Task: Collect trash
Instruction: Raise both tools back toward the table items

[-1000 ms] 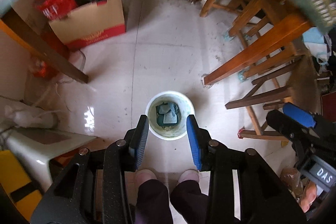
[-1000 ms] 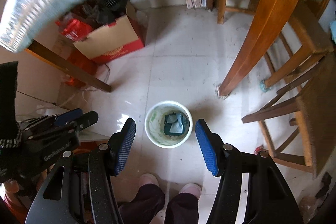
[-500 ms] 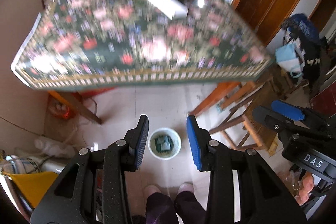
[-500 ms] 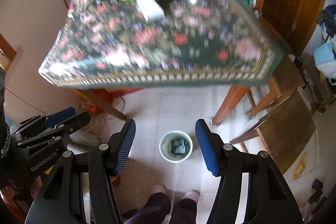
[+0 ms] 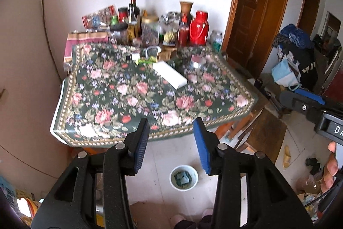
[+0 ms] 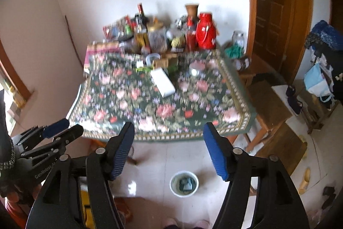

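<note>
The left tongs (image 5: 171, 144) are spread and hold nothing; the right tongs (image 6: 169, 150) are spread wider, also with nothing between them. Both hang above the floor in front of the table (image 5: 120, 104). Only the left view shows fingers (image 5: 331, 166) at the right edge. Below, the white bucket (image 5: 184, 178) stands on the tiles with greenish trash (image 5: 182, 178) inside. A white box (image 5: 169, 75) lies on the tablecloth.

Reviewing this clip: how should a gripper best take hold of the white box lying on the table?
Probably across its short width, coming from above. The white box lies flat on the floral tablecloth, long and narrow, angled diagonally, with its near end free of clutter. The open right gripper looks wide enough to span the narrow sides; the fingers should turn to match the diagonal.
</note>
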### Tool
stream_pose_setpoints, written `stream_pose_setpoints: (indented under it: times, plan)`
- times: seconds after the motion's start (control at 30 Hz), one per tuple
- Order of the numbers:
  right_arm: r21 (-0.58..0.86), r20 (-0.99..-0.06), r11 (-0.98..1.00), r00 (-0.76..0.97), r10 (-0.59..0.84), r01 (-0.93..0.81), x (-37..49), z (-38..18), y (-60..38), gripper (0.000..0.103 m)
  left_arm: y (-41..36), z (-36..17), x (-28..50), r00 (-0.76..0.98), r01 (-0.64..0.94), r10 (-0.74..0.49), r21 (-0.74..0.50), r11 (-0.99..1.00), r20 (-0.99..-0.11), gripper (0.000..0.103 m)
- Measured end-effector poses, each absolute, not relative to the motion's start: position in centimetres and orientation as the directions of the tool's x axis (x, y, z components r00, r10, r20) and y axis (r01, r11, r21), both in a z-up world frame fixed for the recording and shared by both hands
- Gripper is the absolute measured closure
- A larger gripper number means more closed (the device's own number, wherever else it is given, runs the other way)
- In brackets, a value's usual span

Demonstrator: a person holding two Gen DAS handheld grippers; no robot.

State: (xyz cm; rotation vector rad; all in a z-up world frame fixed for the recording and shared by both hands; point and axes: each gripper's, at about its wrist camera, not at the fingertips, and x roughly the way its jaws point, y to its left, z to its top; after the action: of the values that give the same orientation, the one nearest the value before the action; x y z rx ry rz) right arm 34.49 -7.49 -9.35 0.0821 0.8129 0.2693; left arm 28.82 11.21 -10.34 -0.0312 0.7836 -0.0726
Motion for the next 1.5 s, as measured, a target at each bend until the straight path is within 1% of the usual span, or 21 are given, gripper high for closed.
stream_pose_setpoints:
  times: [0.07, 0.13, 0.2, 0.27, 0.33, 0.5, 0.63, 1.13, 1.3, 1.5]
  plan:
    - [0.162, -0.689, 0.969, 0.681, 0.248, -0.189, 34.1, -8.4, -7.5, 0.039, 11.6, -9.5, 28.5, 0.718, 0.062, -0.092, -0.069, 0.996, -0.69, 0.047]
    - [0.157, -0.677, 0.972, 0.697, 0.236, -0.177, 33.8, -7.8, -7.6, 0.038, 11.7, -9.0, 28.5, 0.73, 0.067, -0.096, -0.07, 0.995, -0.677, 0.045]
    - [0.144, -0.664, 0.976, 0.716, 0.216, -0.16, 33.7, -7.2, -7.9, 0.028, 11.8, -8.6, 28.6, 0.735, 0.068, -0.096, -0.068, 0.995, -0.671, 0.043]
    - [0.127, -0.649, 0.982, 0.737, 0.19, -0.141, 33.7, -6.7, -8.2, 0.023, 12.0, -8.3, 28.9, 0.738, 0.068, -0.103, -0.078, 0.995, -0.667, 0.039]
    - [0.114, -0.641, 0.986, 0.749, 0.169, -0.125, 34.0, -6.4, -8.5, 0.022, 12.1, -8.0, 29.5, 0.742, 0.068, -0.118, -0.1, 0.993, -0.66, 0.038]
    - [0.115, -0.632, 0.986, 0.757, 0.165, -0.119, 36.0, -6.1, -9.3, 0.022, 12.1, -7.6, 31.5, 0.746, 0.059, -0.123, -0.118, 0.991, -0.654, 0.037]
    - [0.113, -0.63, 0.985, 0.757, 0.173, -0.131, 38.2, -6.5, -10.0, 0.022, 11.5, -7.4, 34.1, 0.756, 0.041, -0.103, -0.11, 0.993, -0.646, 0.037]
    - [0.091, -0.64, 0.961, 0.725, 0.256, -0.26, 52.4, -5.9, -14.0, 0.022, 6.3, -6.3, 49.3, 0.765, -0.061, -0.04, -0.134, 0.989, -0.643, 0.037]
    - [0.1, -0.662, 0.95, 0.693, 0.285, -0.295, 56.4, -6.7, -14.8, 0.022, 5.1, -6.9, 53.2, 0.751, -0.088, -0.027, -0.141, 0.986, -0.66, 0.037]
    - [0.14, -0.719, 0.945, 0.625, 0.303, -0.297, 60.4, -9.3, -14.7, 0.022, 5.6, -8.9, 56.9, 0.705, -0.113, -0.027, -0.15, 0.982, -0.709, 0.037]
